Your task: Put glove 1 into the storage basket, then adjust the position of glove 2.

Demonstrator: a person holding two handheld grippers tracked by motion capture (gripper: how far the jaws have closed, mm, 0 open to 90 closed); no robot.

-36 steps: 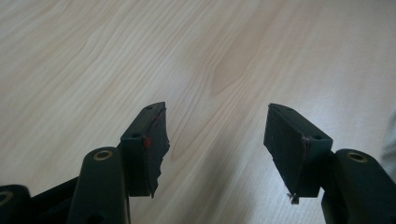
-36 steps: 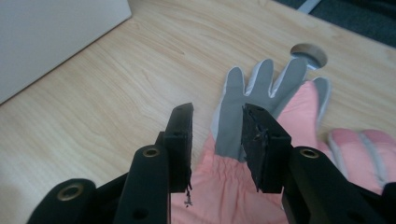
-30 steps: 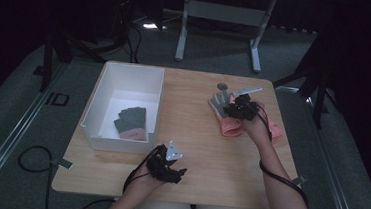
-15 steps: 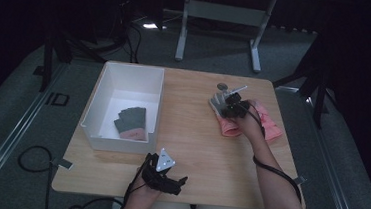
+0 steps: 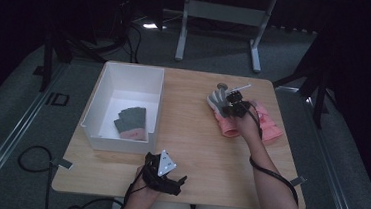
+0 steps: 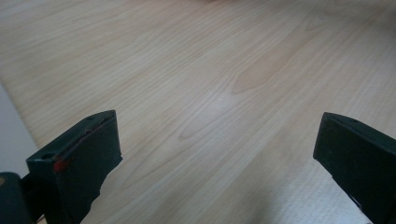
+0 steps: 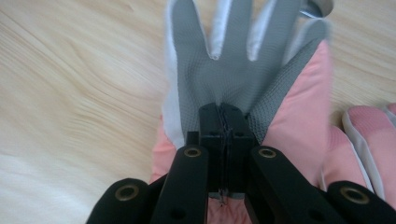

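Note:
A grey-palmed glove (image 5: 217, 99) lies on top of a pink glove (image 5: 267, 125) at the table's far right. My right gripper (image 5: 231, 102) points down at it; its jaws have just been closing and now pinch the grey glove (image 7: 233, 70) at its palm, as the right gripper (image 7: 225, 116) view shows. Pink fabric (image 7: 299, 116) lies under and beside the pinch. My left gripper (image 5: 180, 182) rests low near the front edge. Its jaws have just been opening and stand wide over bare wood in the left gripper (image 6: 217, 154) view, with nothing between them.
A white box (image 5: 106, 78) stands at the left of the table with dark grey gloves (image 5: 132, 120) in it. A second pink glove (image 7: 369, 135) lies at the right of the pile. A grey desk frame (image 5: 221, 12) stands beyond the table.
My right gripper has sunk slightly onto the grey glove. My left hand has slipped a little toward the front edge.

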